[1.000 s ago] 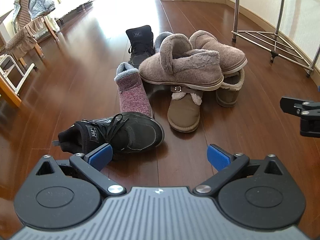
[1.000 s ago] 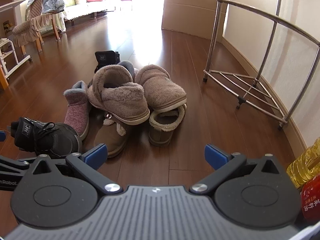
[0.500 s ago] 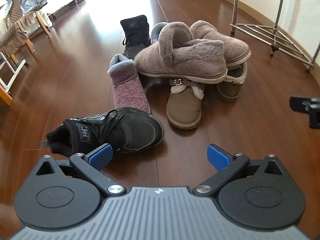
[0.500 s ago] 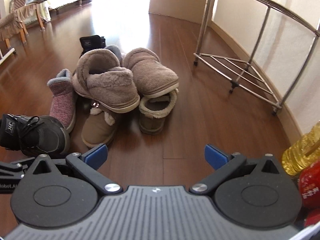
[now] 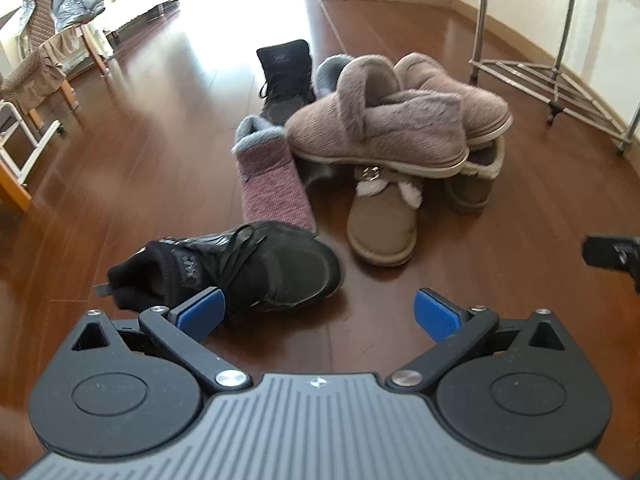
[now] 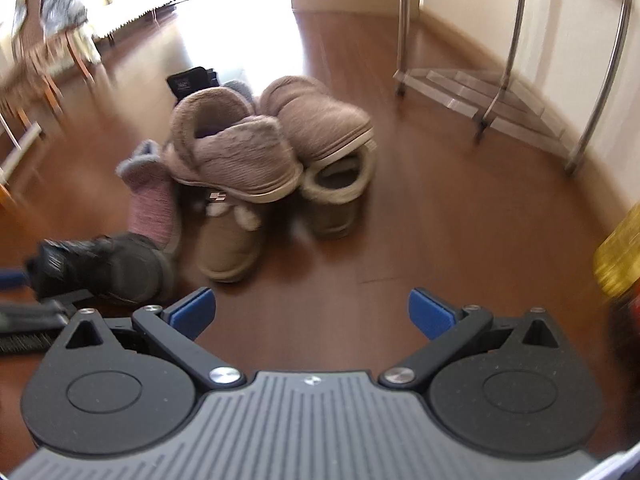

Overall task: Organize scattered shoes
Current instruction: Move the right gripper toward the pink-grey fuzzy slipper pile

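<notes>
A pile of shoes lies on the wooden floor. Nearest is a black sneaker (image 5: 240, 268) (image 6: 108, 272) on its side. Behind it stand a pink knitted bootie (image 5: 272, 184) (image 6: 152, 204) and a taupe fur-trimmed boot (image 5: 384, 216) (image 6: 228, 240). Two plush mauve slippers (image 5: 376, 132) (image 6: 236, 156) rest on top of the pile, over a second taupe boot (image 5: 476, 184) (image 6: 340, 196). Another black sneaker (image 5: 286, 76) stands at the back. My left gripper (image 5: 318, 312) is open, its left finger just in front of the near sneaker. My right gripper (image 6: 312, 312) is open and holds nothing.
A metal rack (image 5: 560, 76) (image 6: 492, 96) stands by the wall at the right. A chair with a jacket (image 5: 60, 24) and a white frame (image 5: 20, 140) are at the left. A yellow bottle (image 6: 620, 252) sits at the right edge.
Both grippers have moved closer to the shoe pile and tilted down. The right wrist view is now blurred by motion. The shoes have not moved.
</notes>
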Demonstrator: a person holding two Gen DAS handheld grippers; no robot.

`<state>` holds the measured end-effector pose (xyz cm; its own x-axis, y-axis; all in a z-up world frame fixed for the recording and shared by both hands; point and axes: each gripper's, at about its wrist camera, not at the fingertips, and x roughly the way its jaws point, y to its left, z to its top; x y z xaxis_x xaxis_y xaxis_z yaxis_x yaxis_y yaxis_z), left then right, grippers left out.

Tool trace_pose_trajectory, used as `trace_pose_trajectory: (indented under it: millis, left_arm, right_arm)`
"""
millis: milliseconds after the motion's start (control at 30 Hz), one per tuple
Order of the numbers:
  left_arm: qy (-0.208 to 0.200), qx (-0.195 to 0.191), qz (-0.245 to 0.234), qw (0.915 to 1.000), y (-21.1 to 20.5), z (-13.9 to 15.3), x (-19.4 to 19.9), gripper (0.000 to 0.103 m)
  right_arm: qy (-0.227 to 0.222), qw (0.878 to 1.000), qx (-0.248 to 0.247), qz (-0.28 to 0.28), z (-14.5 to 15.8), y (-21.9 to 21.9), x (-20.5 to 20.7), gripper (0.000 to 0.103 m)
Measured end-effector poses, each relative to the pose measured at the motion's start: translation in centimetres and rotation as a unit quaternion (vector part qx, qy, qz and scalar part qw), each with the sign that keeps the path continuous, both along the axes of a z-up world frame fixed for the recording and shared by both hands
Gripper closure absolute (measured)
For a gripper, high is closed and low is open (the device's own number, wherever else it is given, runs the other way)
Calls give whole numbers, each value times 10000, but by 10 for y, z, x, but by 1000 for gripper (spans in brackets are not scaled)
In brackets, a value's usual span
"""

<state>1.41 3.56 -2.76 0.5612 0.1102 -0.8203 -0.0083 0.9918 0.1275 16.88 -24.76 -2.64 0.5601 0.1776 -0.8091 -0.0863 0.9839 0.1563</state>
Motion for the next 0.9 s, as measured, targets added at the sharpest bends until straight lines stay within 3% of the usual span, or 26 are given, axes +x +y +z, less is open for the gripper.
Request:
trace_pose_trajectory:
  millis: [200, 367, 600, 900]
  left_arm:
    - [8, 442, 407, 9982, 23, 0, -13, 1]
    - [242, 474, 630, 9966, 32, -11, -14, 1]
    - [403, 490, 79, 9980, 5, -30, -6, 1]
    - [-45, 543, -552, 9970, -27, -28, 3, 1]
  right_arm:
    - [-54, 9981, 261, 558, -24, 24, 12, 1]
    - [-221, 9952, 162, 944, -53, 37, 7, 1]
    - [-125, 9964, -69, 834, -76, 16, 1, 1]
    - [-285, 9986, -329, 306, -73, -18, 12, 1]
